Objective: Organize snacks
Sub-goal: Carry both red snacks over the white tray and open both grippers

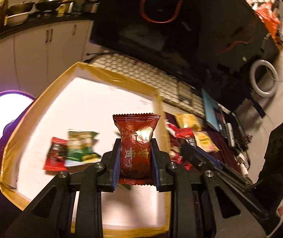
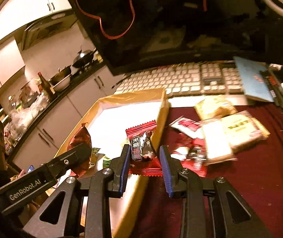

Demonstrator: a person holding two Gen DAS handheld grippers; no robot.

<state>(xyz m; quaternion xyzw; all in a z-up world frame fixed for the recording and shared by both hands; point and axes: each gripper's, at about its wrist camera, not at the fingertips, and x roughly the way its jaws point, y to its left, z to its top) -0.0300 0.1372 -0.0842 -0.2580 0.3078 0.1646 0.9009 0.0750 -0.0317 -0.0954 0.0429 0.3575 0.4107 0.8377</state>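
- You are in the middle of moving snacks from the dark red cloth on the surface into the shallow box with the tan taped rim; I judge the task as well under way, not near done.
- Your left tool is clamped on a dark red packet with gold print, both blue pads pressed to its sides. The packet stands upright above the white floor of the box.
- Your right tool carries a bright red packet with a black label. It sits between the fingers just over the box's right-hand wall; the left pad touches it, but a gap shows at the right pad, so I cannot tell how firm that grip is.
- Already in the box lie a small red packet and a green packet, side by side and overlapping.
- Still out on the cloth: several yellow packets and a few red-and-white wrappers, near the keyboard.
- Next, lower each packet to the box floor beside the two lying there and let go only once clear of the wall; your right hand has the rim directly below it.
- Watch the two tools: they hang close together, and could knock.
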